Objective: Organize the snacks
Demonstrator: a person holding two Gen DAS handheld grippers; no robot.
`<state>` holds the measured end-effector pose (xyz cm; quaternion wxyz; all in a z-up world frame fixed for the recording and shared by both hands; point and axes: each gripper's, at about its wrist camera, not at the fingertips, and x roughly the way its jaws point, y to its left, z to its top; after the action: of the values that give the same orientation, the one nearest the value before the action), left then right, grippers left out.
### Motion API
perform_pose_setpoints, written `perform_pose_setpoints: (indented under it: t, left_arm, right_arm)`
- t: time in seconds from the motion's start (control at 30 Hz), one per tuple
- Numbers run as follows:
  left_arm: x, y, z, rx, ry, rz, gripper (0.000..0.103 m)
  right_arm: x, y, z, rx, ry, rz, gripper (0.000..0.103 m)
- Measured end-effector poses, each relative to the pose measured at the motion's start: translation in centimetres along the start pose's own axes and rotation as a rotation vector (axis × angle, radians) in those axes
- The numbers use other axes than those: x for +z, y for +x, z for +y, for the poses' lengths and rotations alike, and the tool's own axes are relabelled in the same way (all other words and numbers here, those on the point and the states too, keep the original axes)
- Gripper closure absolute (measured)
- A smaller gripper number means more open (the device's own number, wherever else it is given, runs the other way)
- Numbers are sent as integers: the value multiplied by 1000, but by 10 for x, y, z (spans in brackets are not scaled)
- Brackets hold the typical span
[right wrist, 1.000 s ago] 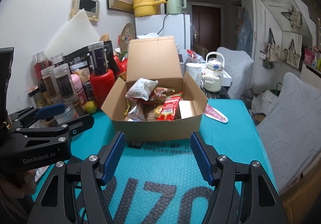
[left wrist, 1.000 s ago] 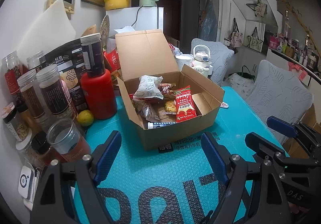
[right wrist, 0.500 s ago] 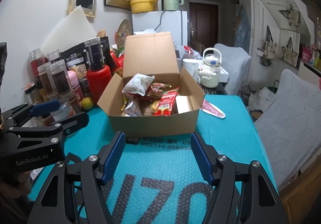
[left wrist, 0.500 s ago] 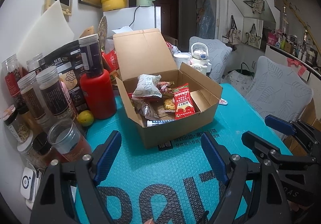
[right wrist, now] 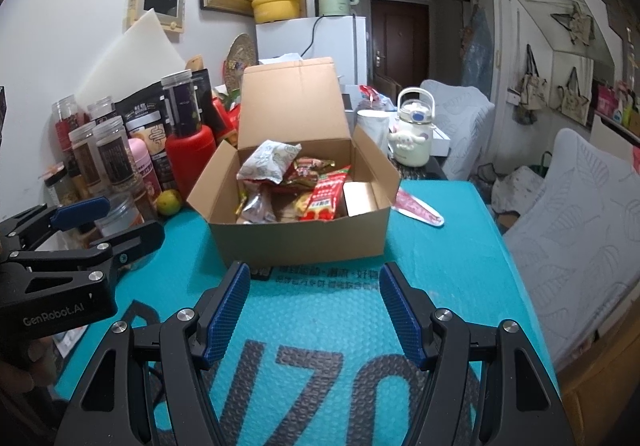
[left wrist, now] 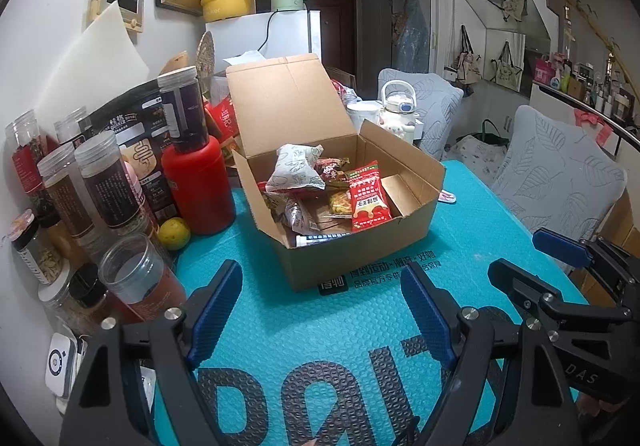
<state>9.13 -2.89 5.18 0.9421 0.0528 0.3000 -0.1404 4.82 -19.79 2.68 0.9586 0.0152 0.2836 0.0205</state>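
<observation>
An open cardboard box (left wrist: 360,246) (right wrist: 300,238) stands mid-table with its lid up. Several snack packets lie inside: a red packet (left wrist: 366,194) (right wrist: 326,194), a pale crumpled bag (left wrist: 296,170) (right wrist: 268,162), darker wrappers beneath. A pink-red packet (right wrist: 418,211) lies on the teal mat right of the box. My left gripper (left wrist: 320,310) hovers open in front of the box, nothing between its blue pads. My right gripper (right wrist: 314,310) is open too, empty, just short of the box front. Each gripper shows at the edge of the other's view.
Jars (left wrist: 100,182), a red bottle (left wrist: 198,182), a lime (left wrist: 174,233) and dark pouches crowd the left side by the wall. A white kettle-shaped bottle (right wrist: 414,134) and cup stand behind the box. Padded chairs (left wrist: 560,182) line the right edge of the teal mat (left wrist: 320,334).
Both views have shifted slightly, with the box sitting a little differently in frame; the grippers stay open and nothing on the table has moved.
</observation>
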Motion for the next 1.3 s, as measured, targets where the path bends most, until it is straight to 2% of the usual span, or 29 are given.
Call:
perform_pose_setpoints:
  t: [0.87,1.3]
  left_arm:
    - [-3,-1,-9,-22,27,13,21]
    - [-3,2,-10,-2,29,22,21]
  right_arm:
    - [-2,-2,-2,-27,10,4,35]
    - [-3,-3,-6,-30,16,3,35]
